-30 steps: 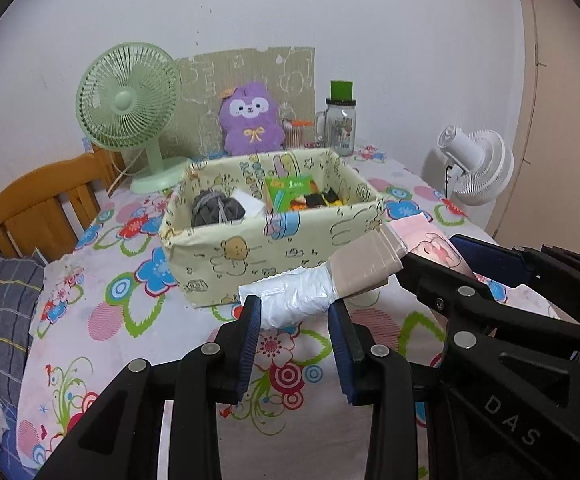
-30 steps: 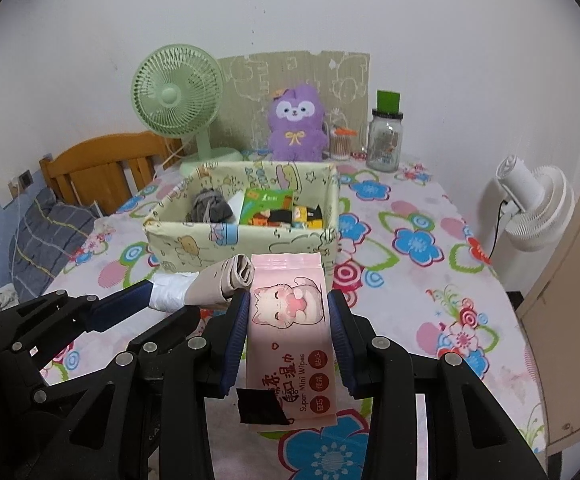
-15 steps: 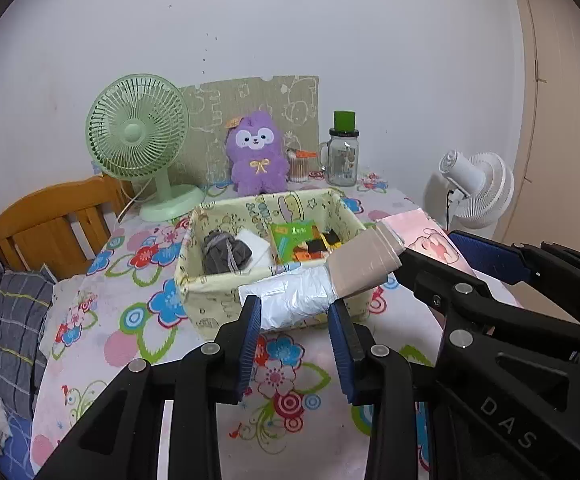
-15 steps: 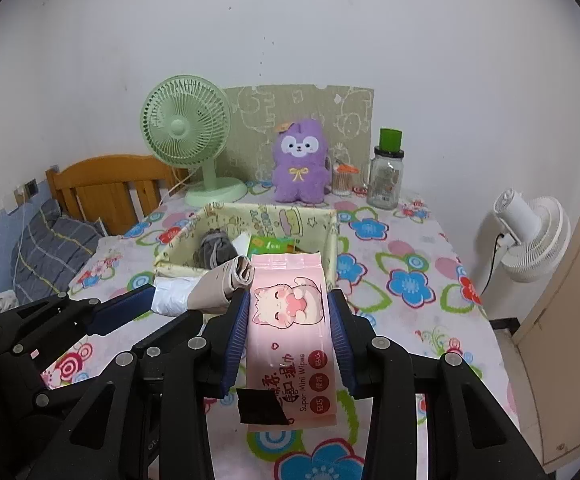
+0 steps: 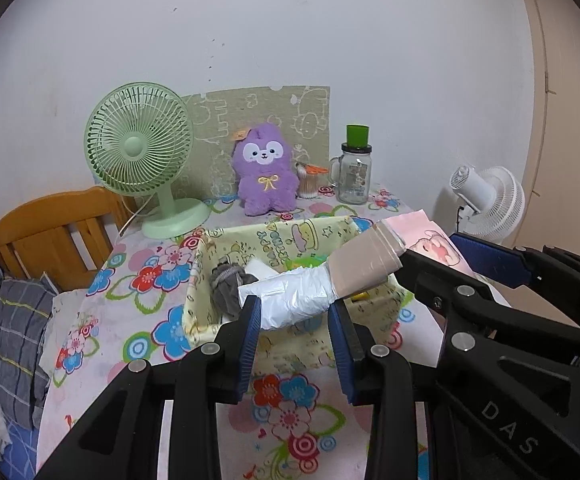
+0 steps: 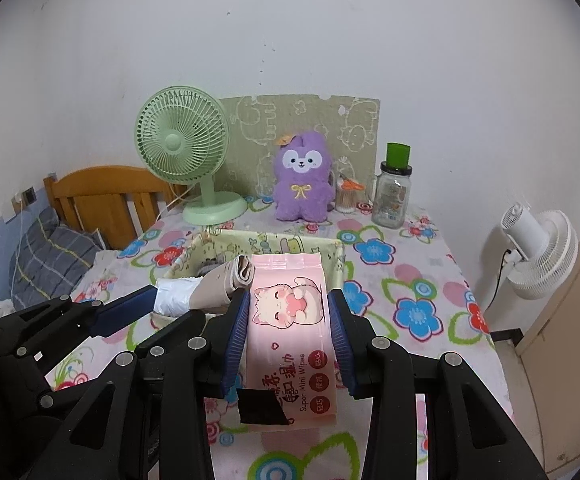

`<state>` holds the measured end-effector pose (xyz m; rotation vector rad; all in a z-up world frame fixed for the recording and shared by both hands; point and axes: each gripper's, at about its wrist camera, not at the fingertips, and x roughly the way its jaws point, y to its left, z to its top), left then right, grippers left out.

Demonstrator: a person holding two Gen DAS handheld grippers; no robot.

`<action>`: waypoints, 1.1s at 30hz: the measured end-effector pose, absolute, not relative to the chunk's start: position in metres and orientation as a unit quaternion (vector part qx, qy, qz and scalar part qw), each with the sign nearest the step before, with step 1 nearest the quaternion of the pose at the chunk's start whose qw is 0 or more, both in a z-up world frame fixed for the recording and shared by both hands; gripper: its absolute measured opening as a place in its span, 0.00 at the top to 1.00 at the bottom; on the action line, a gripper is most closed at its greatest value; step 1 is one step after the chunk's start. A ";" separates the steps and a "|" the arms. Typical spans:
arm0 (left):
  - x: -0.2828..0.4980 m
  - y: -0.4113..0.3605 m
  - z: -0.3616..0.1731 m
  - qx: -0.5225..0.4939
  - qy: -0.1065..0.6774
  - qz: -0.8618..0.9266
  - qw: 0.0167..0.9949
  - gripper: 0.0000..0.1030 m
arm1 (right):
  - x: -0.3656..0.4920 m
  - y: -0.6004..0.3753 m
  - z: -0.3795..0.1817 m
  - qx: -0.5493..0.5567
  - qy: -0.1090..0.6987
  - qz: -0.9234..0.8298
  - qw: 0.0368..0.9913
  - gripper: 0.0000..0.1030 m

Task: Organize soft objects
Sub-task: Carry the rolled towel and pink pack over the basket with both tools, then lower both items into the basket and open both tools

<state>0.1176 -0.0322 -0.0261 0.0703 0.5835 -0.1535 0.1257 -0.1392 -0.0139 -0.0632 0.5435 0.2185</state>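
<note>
Ahead, just below both tongs, sits the fabric storage box [image 6: 340, 258]; left tongs [image 5: 294, 320] grip the rolled bag bundle [image 5: 318, 284] crosswise, right tongs [image 6: 288, 316] clamp the wet wipes pack [image 6: 290, 320] lengthwise.

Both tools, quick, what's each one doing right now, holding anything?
Left tool: closed on the rolled bag bundle.
Right tool: closed on the pink wipes pack.

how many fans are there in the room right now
2. A green fan stands on the table at the back left, beside the plush. A white fan stands off the table's right side. Others may be out of view.
</note>
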 end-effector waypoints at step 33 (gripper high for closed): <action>0.215 -0.015 -0.068 0.005 0.328 -0.083 0.941 0.28 | 0.238 -0.108 -0.060 -0.020 0.316 0.124 0.940 0.58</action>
